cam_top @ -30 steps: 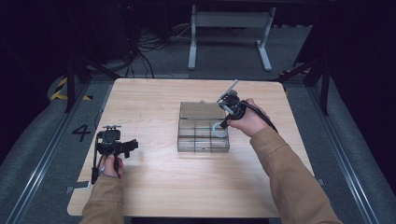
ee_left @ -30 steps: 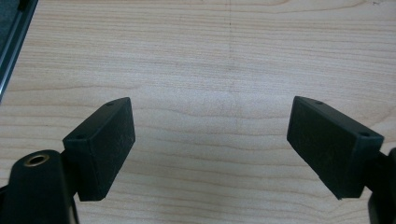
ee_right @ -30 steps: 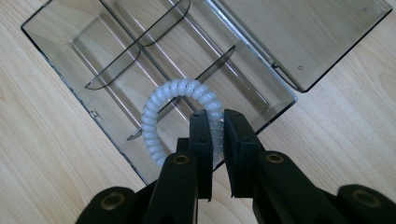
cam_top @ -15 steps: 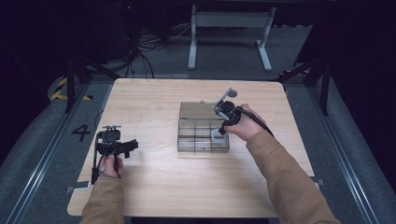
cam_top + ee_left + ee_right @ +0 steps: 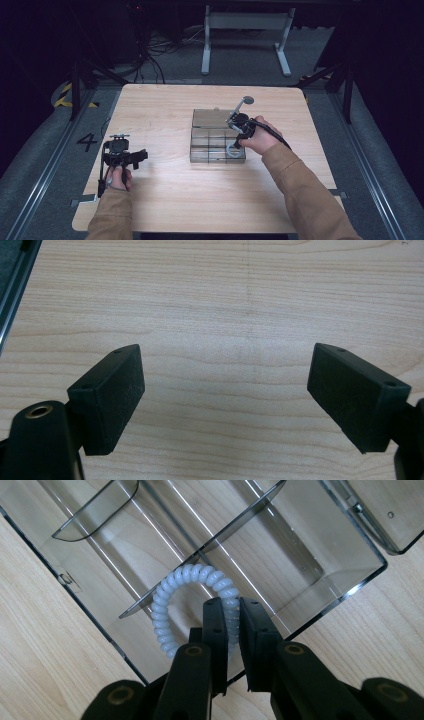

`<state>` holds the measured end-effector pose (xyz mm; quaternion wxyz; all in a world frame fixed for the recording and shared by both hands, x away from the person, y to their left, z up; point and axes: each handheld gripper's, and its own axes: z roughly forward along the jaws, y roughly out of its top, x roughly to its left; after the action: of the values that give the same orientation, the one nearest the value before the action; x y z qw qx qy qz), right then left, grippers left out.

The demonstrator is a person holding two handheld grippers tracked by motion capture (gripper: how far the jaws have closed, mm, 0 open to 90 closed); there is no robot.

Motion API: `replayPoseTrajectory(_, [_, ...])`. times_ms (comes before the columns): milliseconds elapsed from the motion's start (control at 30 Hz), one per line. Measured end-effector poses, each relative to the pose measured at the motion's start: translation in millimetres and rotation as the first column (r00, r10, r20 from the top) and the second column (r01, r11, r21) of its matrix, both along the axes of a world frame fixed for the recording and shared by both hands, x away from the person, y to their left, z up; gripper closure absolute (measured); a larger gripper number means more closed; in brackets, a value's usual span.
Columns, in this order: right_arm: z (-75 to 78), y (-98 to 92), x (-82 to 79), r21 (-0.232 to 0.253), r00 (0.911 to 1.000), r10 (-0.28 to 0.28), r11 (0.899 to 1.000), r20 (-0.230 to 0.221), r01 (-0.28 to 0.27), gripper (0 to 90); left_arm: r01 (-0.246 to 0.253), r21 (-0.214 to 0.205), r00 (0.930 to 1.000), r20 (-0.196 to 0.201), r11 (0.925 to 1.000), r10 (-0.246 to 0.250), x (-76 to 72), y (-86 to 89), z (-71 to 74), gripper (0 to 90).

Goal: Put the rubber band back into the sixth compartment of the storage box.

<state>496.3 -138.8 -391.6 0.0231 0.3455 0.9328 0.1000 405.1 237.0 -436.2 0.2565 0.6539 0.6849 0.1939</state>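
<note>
A white spiral hair tie (image 5: 172, 612), a coiled loop like a phone cord, lies in a corner compartment of a clear, divided plastic organiser box (image 5: 310, 565), on the side of the box nearest the right gripper (image 5: 232, 610). That gripper's two black jaws are drawn close together on one side of the loop, the rest of the ring curving away beyond their tips against a divider. The box sits on the wooden table with its hinged lid (image 5: 212, 118) open on the far side of the gripper.
</note>
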Motion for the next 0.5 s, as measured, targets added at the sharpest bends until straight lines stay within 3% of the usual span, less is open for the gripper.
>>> replayPoseTrajectory(500, [-7.8, 3.4, -3.0, -0.037, 0.9998, 0.014, 0.999, -0.013, -0.014, 82.6, 0.004, 0.002, 1.0000, 0.001, 1.0000, -0.004, 0.0, -0.8, -0.1, 15.9])
